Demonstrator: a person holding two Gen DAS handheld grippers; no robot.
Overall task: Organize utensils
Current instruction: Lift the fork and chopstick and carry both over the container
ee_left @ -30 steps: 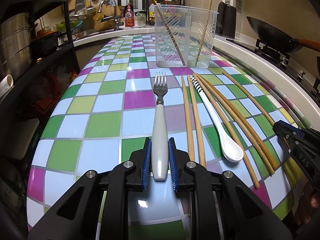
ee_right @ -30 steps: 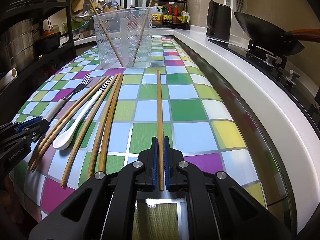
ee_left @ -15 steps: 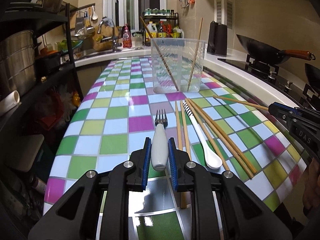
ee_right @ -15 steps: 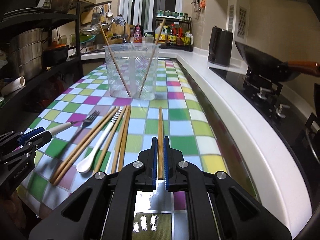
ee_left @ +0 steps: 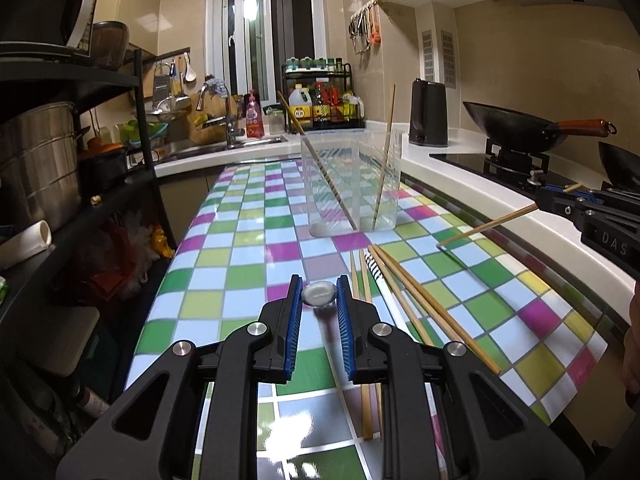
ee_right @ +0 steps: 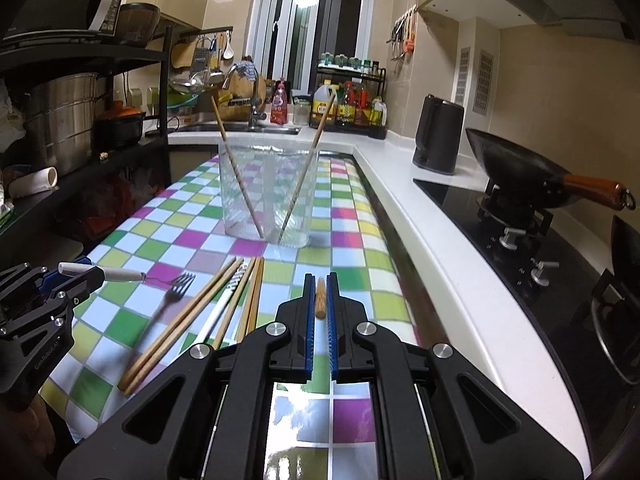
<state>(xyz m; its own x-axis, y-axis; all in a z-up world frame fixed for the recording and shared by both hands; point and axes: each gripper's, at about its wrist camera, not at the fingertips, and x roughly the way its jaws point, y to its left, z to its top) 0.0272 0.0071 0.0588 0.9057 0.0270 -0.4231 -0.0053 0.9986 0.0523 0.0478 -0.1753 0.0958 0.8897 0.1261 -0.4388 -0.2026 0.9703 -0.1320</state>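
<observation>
My left gripper (ee_left: 319, 308) is shut on the white-handled fork (ee_right: 120, 275) and holds it lifted above the table, tines drooping forward; in its own view only the handle end (ee_left: 319, 293) shows. My right gripper (ee_right: 319, 300) is shut on a wooden chopstick (ee_left: 486, 226), also lifted off the table and pointing toward the clear plastic holder (ee_right: 268, 196). The holder stands further back on the checkered table (ee_left: 240, 248) with two chopsticks (ee_right: 236, 172) leaning in it. Several chopsticks (ee_right: 188, 316) and a white spoon (ee_right: 224, 304) lie on the table between the grippers.
A black shelf rack with steel pots (ee_left: 36, 168) stands left of the table. A white counter with a gas stove and a wok (ee_right: 524, 176) runs along the right. A black kettle (ee_right: 438, 136) and a sink with bottles (ee_left: 248, 120) are at the back.
Both grippers have risen off the table. The fork and the chopstick have gone up with them and now tilt forward and down.
</observation>
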